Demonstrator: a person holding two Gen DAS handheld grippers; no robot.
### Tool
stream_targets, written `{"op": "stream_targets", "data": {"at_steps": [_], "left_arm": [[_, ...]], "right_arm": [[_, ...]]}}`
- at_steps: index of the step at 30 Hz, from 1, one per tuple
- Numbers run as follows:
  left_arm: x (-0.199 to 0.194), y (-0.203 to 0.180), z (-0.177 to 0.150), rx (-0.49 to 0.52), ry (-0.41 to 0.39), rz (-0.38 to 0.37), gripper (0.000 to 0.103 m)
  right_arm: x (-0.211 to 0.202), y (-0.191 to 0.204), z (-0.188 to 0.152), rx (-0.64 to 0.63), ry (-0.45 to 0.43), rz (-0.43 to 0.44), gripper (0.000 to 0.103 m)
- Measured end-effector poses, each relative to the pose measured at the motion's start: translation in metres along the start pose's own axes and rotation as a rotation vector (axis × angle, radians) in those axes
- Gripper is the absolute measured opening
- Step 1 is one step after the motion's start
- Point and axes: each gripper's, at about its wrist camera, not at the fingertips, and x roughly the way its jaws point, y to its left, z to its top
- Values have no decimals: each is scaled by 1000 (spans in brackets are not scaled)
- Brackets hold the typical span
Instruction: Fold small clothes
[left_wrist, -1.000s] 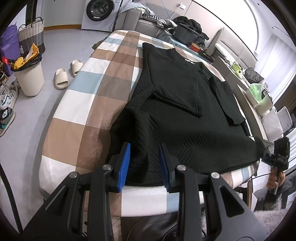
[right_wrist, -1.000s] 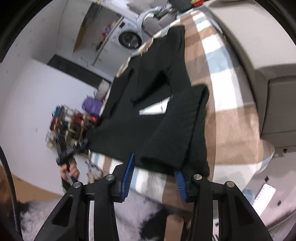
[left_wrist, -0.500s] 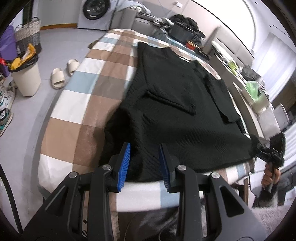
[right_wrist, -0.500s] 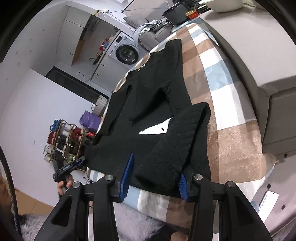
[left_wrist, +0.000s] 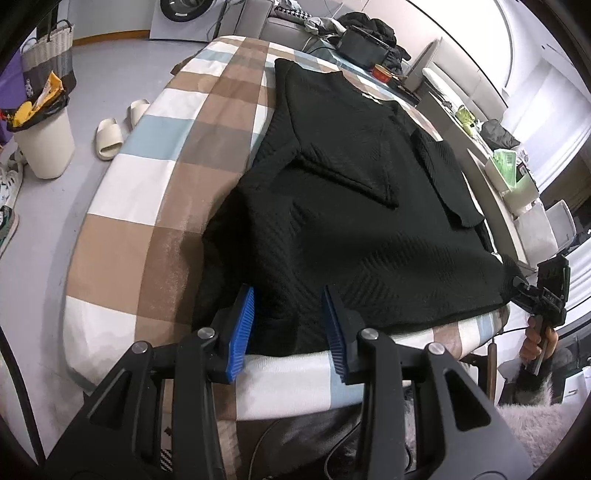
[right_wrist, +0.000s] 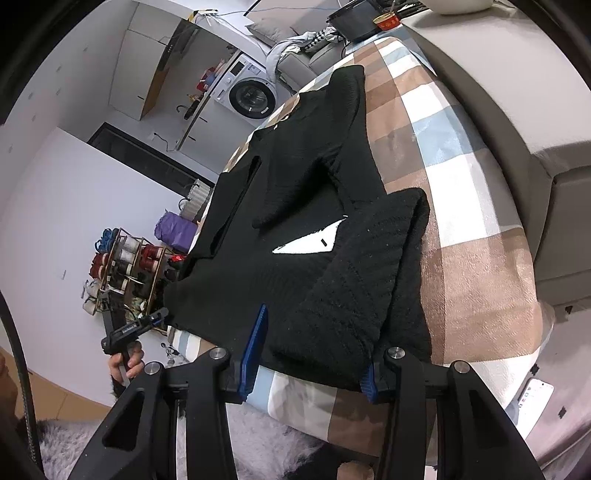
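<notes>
Black sweater (left_wrist: 369, 206), ribbed in a herringbone-like knit, with a white label (right_wrist: 314, 243) showing at one turned-up corner. Checked bedcover (left_wrist: 147, 192) in tan, brown, pale blue and white squares. Blue pads on black fingers for both the left gripper (left_wrist: 290, 328) and the right gripper (right_wrist: 312, 354). Cream slippers (left_wrist: 118, 127) on grey floor. Cream bin (left_wrist: 42, 142) with a black liner and yellow packet. White washing machine (right_wrist: 245, 92) with a dark door.
</notes>
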Motion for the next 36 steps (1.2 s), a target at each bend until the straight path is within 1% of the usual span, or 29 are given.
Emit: {"op": "stream_targets", "data": {"at_steps": [3, 6, 11, 15, 17, 19, 20, 22, 24, 27, 31, 34, 36], "left_arm": [[7, 5, 1, -34, 7, -6, 32], [2, 5, 2, -13, 12, 16, 33], [-17, 4, 5, 13, -47, 45, 33], [-19, 7, 12, -9, -97, 7, 33], [-14, 8, 16, -4, -110, 9, 33], [-4, 10, 19, -16, -88, 27, 33], [1, 11, 19, -24, -71, 21, 33], [7, 14, 18, -41, -56, 0, 33], [8, 12, 14, -21, -44, -21, 33], [10, 13, 12, -7, 4, -62, 33], [15, 19, 13, -45, -2, -58, 33], [19, 15, 16, -37, -19, -40, 33], [21, 13, 18, -38, -34, -27, 27]], "right_arm": [[3, -1, 1, 9, 1, -2, 45], [0, 1, 0, -3, 5, -9, 45], [-1, 0, 0, -6, 5, -14, 45], [2, 0, 1, -6, 2, -9, 45], [2, 0, 1, -4, 4, -8, 45], [1, 1, 1, -7, 2, -7, 45], [0, 2, 1, -8, 1, -5, 45], [1, 1, 0, -6, 3, -8, 45], [0, 1, 0, -6, 7, -9, 45], [1, 1, 1, -8, 4, -7, 45], [3, 0, 2, -1, 4, -5, 45], [2, 1, 3, -2, -2, -4, 45], [4, 2, 3, 0, -4, -5, 45]]}}
